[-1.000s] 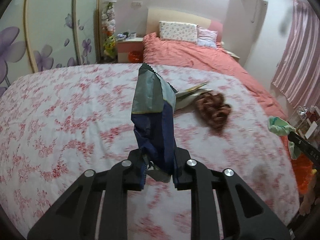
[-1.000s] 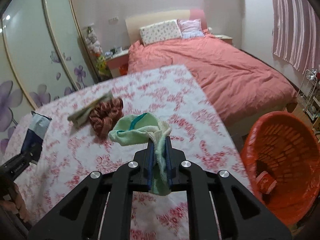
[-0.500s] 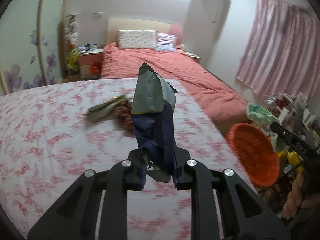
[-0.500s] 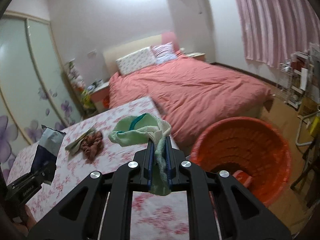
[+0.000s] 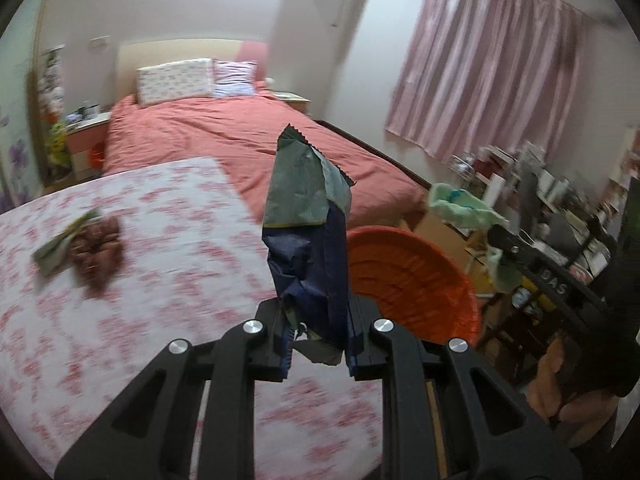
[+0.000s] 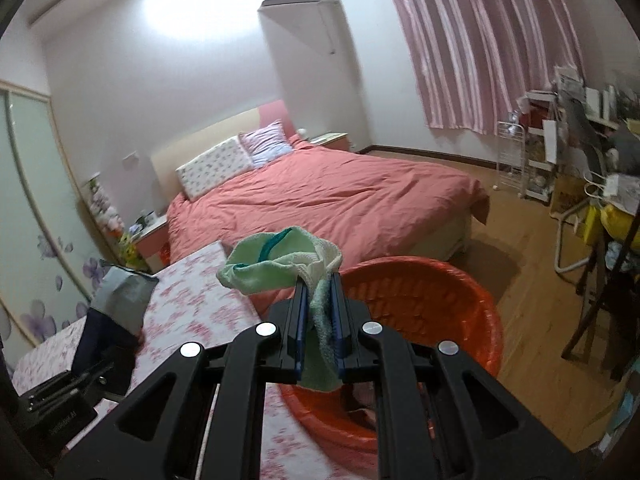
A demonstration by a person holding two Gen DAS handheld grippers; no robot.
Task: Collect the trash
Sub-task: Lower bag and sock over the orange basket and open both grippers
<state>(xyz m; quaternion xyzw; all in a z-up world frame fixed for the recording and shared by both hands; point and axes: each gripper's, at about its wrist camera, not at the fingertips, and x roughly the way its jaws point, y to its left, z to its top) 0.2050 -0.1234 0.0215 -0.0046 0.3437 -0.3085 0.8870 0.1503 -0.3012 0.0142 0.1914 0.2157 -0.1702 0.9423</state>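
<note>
A bedroom — pale walls [image 6: 208, 92], pink curtains [image 6: 480, 40], a coral-covered bed [image 6: 340, 196], wood floor [image 6: 532, 280] — brightly lit overhead.

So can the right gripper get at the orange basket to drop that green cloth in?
Probably yes. The right gripper, shut on the green cloth, sits just short of the orange basket, whose open mouth has nothing over it.

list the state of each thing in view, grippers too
left gripper: shut on the blue and grey foil snack wrapper, held upright
right gripper: shut on the pale green cloth, which droops
round orange plastic basket: on the floor beside the bed, something small inside
brown crumpled item: lying on the floral bedspread
</note>
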